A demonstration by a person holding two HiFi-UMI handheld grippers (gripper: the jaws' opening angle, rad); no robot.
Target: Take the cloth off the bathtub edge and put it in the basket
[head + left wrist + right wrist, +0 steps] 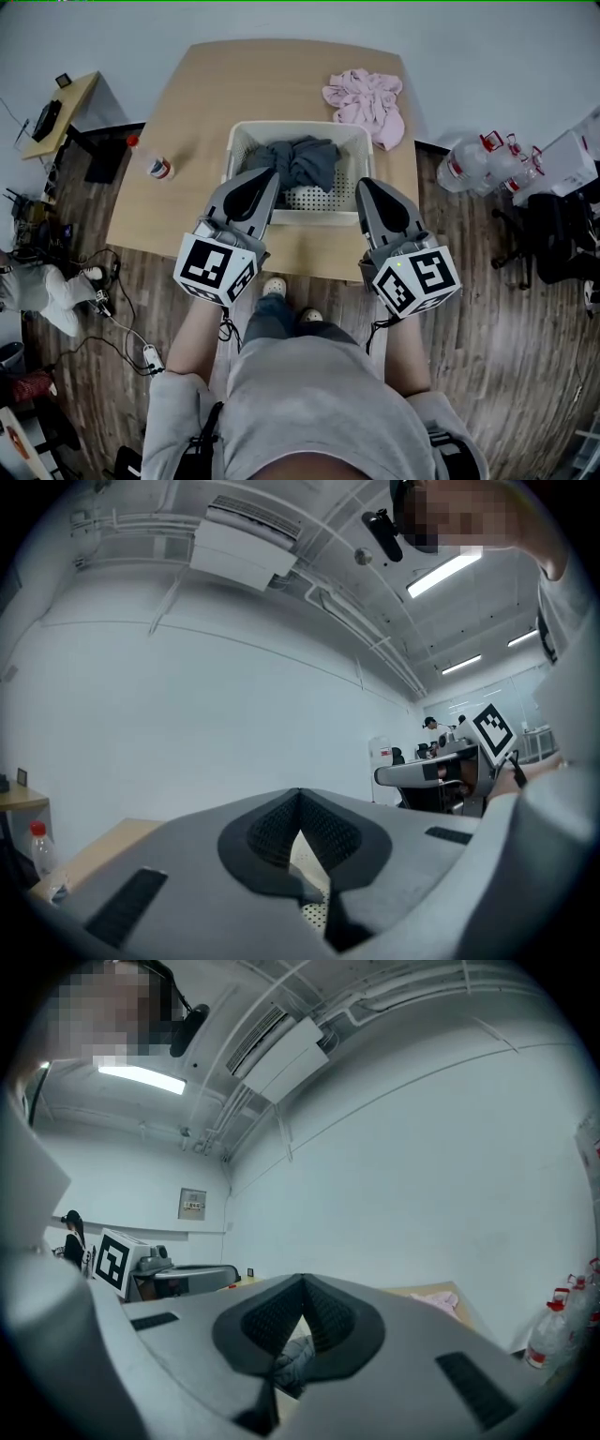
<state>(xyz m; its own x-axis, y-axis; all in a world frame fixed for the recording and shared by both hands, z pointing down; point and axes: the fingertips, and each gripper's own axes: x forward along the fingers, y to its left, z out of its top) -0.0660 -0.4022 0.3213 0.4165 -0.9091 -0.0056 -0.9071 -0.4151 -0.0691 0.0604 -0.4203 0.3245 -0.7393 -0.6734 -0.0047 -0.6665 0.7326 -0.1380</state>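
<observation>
Starting at the tips: left tool (pixel 271 174) has its jaws pressed together with nothing between them, and the left gripper view shows only perforated basket wall through the gap behind the pads. Right tool (pixel 362 184) is the same, jaws together and empty, with grey fabric visible beyond them but not gripped. Both point level at 12 o'clock, tips at the basket's (pixel 246 128) near rim, left over the inside, right at the 3 o'clock wall.

Grey cloth (pixel 300 159) lies bunched inside the basket, so placing looks done. No bathtub in view. A pink cloth (pixel 367 101) lies on the worktop (pixel 197 112), at 1 o'clock of the basket and apart from it.

Step in hand, by my read, is clearing out. Pull both tools toward 6 o'clock, level, without hooking the rim or dragging fabric.

Room: the near worktop edge is just under the tools. A small bottle (pixel 155 165) stands at 9 o'clock, near the left edge. Water bottles (pixel 469 161) sit on the floor at 3 o'clock, well apart. Open worktop at 11 o'clock.
</observation>
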